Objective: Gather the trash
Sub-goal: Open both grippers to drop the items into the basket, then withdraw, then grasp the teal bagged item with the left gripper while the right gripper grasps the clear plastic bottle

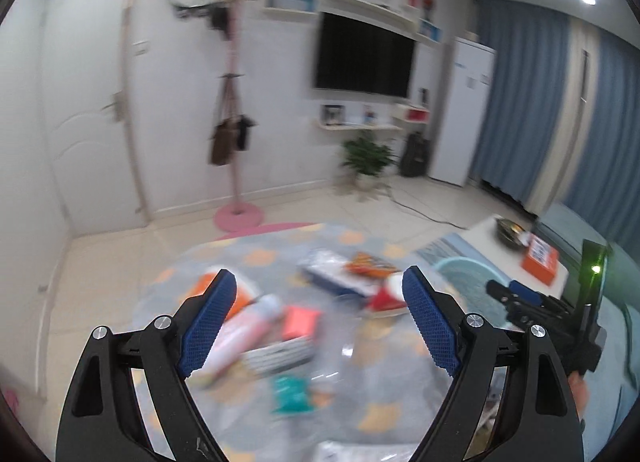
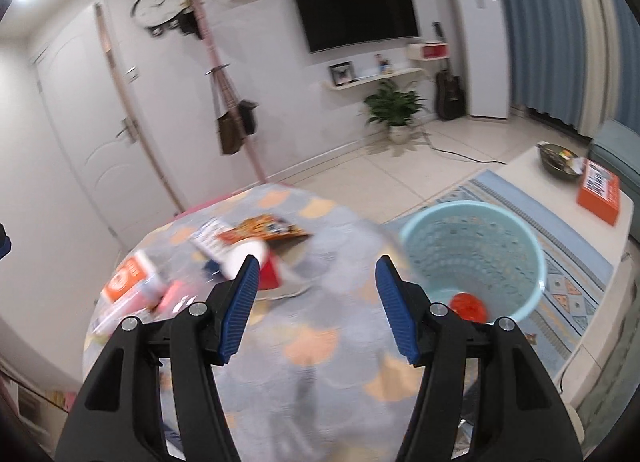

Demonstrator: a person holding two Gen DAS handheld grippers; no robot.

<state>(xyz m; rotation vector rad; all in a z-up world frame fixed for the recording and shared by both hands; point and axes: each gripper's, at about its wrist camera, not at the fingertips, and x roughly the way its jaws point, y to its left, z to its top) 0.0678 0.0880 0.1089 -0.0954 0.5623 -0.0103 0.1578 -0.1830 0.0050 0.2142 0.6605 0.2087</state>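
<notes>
Several pieces of trash lie on a round table point(image 1: 360, 414) with a grey patterned cloth: a pink tube point(image 1: 244, 334), a red packet point(image 1: 302, 320), a teal wrapper point(image 1: 292, 394), an orange snack bag point(image 1: 370, 264) and a red-and-white carton point(image 2: 256, 262). A light-blue basket point(image 2: 476, 258) stands on the floor right of the table, with one red item point(image 2: 468, 308) inside. My left gripper point(image 1: 316, 322) is open and empty above the trash. My right gripper point(image 2: 316, 308) is open and empty over the table's right part; it also shows in the left wrist view point(image 1: 516, 294).
A low white table point(image 2: 560, 222) at right holds an orange box point(image 2: 600, 190) and a dark bowl point(image 2: 558, 160). A pink coat stand point(image 1: 236, 134), a white door, a wall TV, a potted plant point(image 2: 394, 106), a guitar and blue curtains line the room.
</notes>
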